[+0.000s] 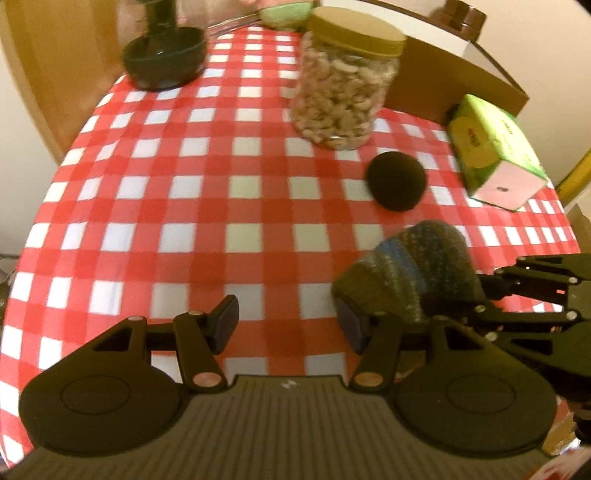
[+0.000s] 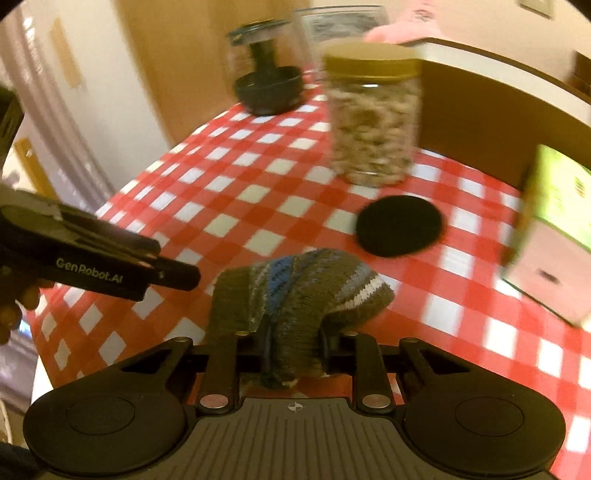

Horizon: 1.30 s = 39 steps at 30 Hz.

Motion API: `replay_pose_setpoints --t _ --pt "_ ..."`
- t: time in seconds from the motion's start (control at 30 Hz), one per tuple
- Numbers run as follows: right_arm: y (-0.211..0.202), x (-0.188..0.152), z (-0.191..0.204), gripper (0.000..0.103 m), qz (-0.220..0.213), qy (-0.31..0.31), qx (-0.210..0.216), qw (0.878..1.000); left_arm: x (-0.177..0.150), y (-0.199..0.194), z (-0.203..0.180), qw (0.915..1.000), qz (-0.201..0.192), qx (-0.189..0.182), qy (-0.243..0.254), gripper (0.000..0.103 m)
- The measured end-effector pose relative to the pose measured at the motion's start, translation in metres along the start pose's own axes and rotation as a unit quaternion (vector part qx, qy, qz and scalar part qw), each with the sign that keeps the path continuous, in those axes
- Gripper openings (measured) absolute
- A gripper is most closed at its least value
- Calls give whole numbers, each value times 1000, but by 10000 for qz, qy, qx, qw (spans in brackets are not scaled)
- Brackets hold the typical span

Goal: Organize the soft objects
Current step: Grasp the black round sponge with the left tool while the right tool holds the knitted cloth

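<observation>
Pick-up step: grey-brown knitted wool piece with blue and white stripes (image 2: 295, 291) pinched in right gripper (image 2: 293, 341), just above red-and-white checked tablecloth (image 1: 207, 206).

Right jaws narrowed onto bunched knit, fabric folded and drooping at both sides. Left gripper (image 1: 288, 325) about half open, empty, close alongside. Flat round black felt pad (image 1: 397, 181) lying flat beyond. Next, probably: carry to a sorting spot, not identifiable here; firm pinch needed.

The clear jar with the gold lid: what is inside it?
The jar is filled almost to its gold lid with small pale pieces, probably nuts; blur hides exactly what they are. Only the outer pieces against the wall show; the middle is covered by them.
</observation>
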State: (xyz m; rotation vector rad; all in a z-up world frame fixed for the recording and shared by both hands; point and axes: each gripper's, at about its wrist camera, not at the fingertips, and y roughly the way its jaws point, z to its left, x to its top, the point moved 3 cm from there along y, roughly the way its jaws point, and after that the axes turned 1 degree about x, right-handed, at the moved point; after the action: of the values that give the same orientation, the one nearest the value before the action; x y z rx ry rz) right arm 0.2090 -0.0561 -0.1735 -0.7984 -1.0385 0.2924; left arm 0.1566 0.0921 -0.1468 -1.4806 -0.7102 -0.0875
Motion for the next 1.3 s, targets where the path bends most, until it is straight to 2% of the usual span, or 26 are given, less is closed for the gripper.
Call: replay_pose_setpoints --t 0.13,0.27,0.43,0.7,0.93,1.3 --pt "-26 -4 -31 24 -130 470 -225 9986 9 6 -23 9995 -52 -180 263 56" --pt "-53 -14 -69 24 -236 1062 -493 9928 22 12 -49 9963 -246 -517 644 56" --pt "-83 -32 -115 24 -320 1742 -875 9803 43 29 -76 9892 -383 -684 1236 62" --pt "-126 -58 -180 24 -494 2562 -1475 9540 74 68 -90 9810 -386 -841 1708 66" --pt "-149 -63 -217 24 -679 2864 -1759 9394 92 97 -99 9801 -228 -716 1835 67" --pt "-152 -58 -237 24 -745 2904 -1831 9363 102 120 -111 9813 -215 -553 1830 63"
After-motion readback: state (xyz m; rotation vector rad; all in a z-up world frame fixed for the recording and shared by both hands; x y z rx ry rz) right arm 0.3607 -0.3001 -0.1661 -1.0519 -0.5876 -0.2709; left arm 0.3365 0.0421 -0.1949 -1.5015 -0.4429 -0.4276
